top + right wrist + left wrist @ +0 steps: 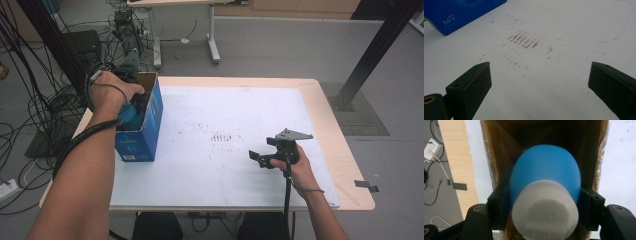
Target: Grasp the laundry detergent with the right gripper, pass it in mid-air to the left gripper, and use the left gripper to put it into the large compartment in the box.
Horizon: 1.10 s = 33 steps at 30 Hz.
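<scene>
Blue bottle (546,170) with white cap (545,212) sits in the mouth of the open blue box (145,125), cap toward the left hand-held gripper (545,202), which is clamped on its sides; both pads touch the blue body. Box interior is brown cardboard. Box stands at the left edge of the white table (240,165). Right hand-held gripper (267,155) is well apart, low over the bare table, jaws wide and nothing between them.

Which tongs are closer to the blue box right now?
Left. The left tongs are down in the open top of the blue box, gripping a blue bottle. The right tongs rest open across the table, well apart.
</scene>
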Each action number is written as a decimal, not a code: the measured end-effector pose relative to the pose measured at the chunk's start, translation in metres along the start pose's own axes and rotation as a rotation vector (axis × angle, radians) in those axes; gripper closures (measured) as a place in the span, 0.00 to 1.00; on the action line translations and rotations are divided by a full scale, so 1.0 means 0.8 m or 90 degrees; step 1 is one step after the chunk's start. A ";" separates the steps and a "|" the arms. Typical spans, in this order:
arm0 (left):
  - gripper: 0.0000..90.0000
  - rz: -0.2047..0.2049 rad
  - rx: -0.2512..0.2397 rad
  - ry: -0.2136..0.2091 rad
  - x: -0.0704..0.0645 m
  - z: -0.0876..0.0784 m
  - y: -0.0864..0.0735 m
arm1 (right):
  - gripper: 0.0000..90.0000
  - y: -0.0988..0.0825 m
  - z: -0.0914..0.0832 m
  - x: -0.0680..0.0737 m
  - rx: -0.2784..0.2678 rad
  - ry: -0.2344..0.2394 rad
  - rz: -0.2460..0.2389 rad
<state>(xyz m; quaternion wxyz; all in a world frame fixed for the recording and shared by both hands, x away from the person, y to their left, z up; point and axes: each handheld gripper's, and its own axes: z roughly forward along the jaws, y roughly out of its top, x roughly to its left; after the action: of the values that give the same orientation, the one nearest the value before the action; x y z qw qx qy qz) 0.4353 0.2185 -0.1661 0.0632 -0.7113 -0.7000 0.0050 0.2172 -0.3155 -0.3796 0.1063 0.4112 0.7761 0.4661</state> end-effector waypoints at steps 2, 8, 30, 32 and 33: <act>0.42 0.001 0.000 0.001 -0.001 0.001 0.000 | 0.05 0.000 0.000 0.000 -0.001 0.000 0.000; 0.42 0.006 0.004 -0.001 -0.002 0.008 0.001 | 0.05 0.000 0.001 0.000 0.001 0.002 0.001; 0.42 0.009 0.003 0.002 -0.007 0.018 0.002 | 0.05 -0.002 0.001 -0.002 0.000 0.002 0.005; 0.42 0.008 0.004 0.002 -0.007 0.018 0.003 | 0.05 -0.002 0.001 -0.002 0.000 0.001 0.006; 0.42 0.008 0.004 0.002 -0.007 0.018 0.003 | 0.05 -0.002 0.001 -0.002 0.000 0.001 0.006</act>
<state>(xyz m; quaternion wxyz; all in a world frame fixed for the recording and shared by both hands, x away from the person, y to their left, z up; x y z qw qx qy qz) 0.4360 0.2143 -0.1813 0.0663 -0.7157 -0.6952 0.0068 0.2174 -0.3163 -0.3818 0.1034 0.4148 0.7741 0.4669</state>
